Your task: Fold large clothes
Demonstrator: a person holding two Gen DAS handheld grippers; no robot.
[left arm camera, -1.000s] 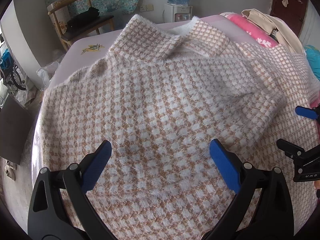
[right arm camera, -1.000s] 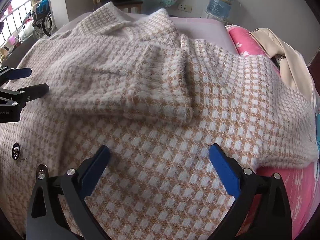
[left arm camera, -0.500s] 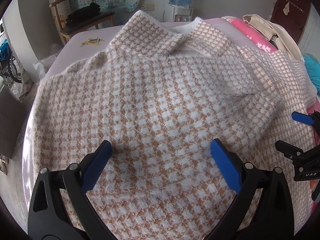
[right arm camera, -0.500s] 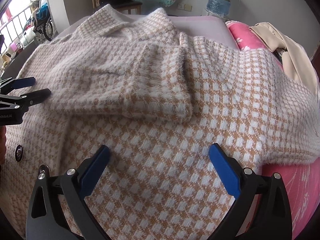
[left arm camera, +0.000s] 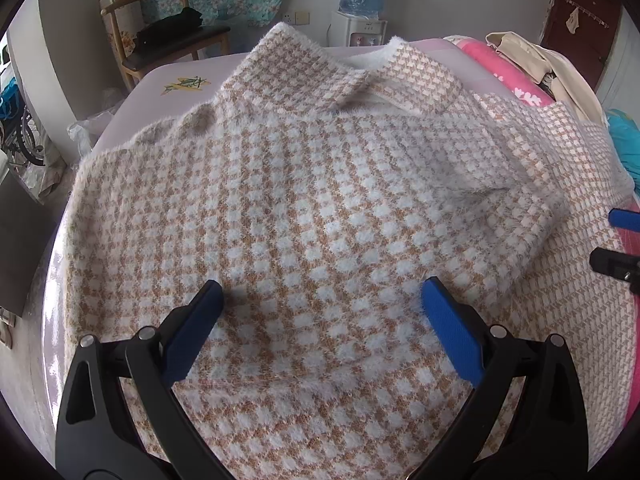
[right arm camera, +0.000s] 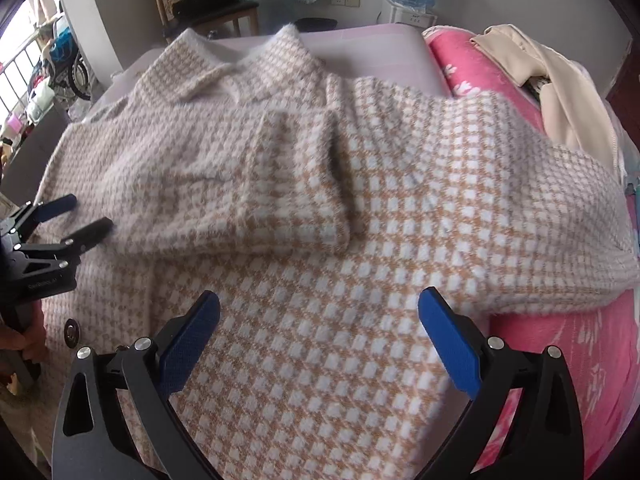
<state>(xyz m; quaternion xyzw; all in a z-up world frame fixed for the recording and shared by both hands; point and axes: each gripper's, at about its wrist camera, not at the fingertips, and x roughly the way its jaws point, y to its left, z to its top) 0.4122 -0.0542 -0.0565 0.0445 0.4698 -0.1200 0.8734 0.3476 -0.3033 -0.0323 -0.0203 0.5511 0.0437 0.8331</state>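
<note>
- Here, a fuzzy tan-and-white checked coat [left arm camera: 320, 208] lies spread face-up over a pale lilac bed [left arm camera: 168, 80], its collar [left arm camera: 360, 76] at the far end.
- In the left wrist view, the left gripper [left arm camera: 322, 304] hangs low over the lower body of the coat with its blue-padded fingers [left arm camera: 196, 332] spread wide and nothing between them.
- The right gripper [right arm camera: 319, 312] hovers over the coat's lower right part in the same way, its jaws wide apart and empty.
- One sleeve [right arm camera: 260, 184] is folded across the chest, its cuff end lying near the middle of the garment.
- The other sleeve side [right arm camera: 540, 208] drapes to the right over a pink floral blanket [right arm camera: 568, 360].
- A dark round button [right arm camera: 72, 330] shows on the coat's front at the lower left of the right wrist view.
- In that view the left gripper sits at the left edge, with a bit of a hand [right arm camera: 20, 340] below it.
- The right gripper's tips [left arm camera: 620, 240] poke in at the right edge of the left wrist view.
- A beige garment [right arm camera: 560, 88] is heaped on the pink blanket at the far right.
- Behind the bed stand a wooden chair [left arm camera: 160, 40] with dark cloth on its seat and a water dispenser [left arm camera: 360, 12] with a blue bottle.
</note>
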